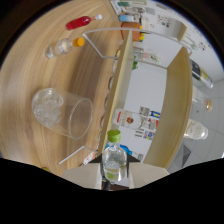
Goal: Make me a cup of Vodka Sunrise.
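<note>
My gripper (114,176) is shut on a small clear bottle with a green cap (114,159), which holds a little pale liquid. The whole view is rolled sideways, so the wooden table (30,80) stands like a wall to the left of the fingers. A clear glass (64,114) with ice at its bottom rests on that table, just beyond the left finger, its mouth facing the held bottle. Farther along the table lie a red bottle (80,22) and a clear bottle with an orange cap (62,47).
A white straw (75,156) lies on the table near the left finger. A thin white rail (105,31) runs along the table's edge. Beyond are a wooden shelf panel (176,110), a clear bottle (196,131), a dark bottle (200,75) and a labelled carton (127,120).
</note>
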Available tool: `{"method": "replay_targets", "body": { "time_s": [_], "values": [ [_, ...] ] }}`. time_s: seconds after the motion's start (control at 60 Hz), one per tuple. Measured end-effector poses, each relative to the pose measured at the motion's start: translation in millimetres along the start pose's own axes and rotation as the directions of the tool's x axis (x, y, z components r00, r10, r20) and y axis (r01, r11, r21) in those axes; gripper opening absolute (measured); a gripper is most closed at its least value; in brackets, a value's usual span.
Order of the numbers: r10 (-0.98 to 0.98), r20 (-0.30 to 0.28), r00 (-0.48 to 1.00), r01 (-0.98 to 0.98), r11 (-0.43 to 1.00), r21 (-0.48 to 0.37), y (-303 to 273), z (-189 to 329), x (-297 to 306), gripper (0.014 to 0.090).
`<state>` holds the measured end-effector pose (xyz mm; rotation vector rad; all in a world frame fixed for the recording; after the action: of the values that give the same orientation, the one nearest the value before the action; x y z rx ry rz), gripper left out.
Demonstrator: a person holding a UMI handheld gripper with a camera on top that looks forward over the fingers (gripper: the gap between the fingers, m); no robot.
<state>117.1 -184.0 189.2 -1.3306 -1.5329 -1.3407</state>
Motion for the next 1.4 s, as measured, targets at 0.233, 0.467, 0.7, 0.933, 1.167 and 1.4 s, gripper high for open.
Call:
{"method": "replay_targets", "body": {
  "time_s": [0.233,0.467,0.7,0.933,1.167,1.4],
  "values": [
    [-0.291,0.031,0.956,0.292,0.956,-0.031,-3,1,-8,0.0355],
    [-0.176,0.027,0.984,0.177,0.984,-0.023,-8,-7,1,0.0358],
    [0.502,-0.029,0.865,-0.499,0.864,0.069,5,-33,61,0.0358],
    [0.969,0.147,0.197,-0.979,0.186,0.085,22,-41,39,0.036],
    [0.96,0.223,-0.169,-0.982,-0.146,-0.119,10,-2,-66,0.0358],
    [0.935,0.235,-0.264,-0.939,-0.194,-0.283,-10,23,-140,0.0356]
  ]
}}
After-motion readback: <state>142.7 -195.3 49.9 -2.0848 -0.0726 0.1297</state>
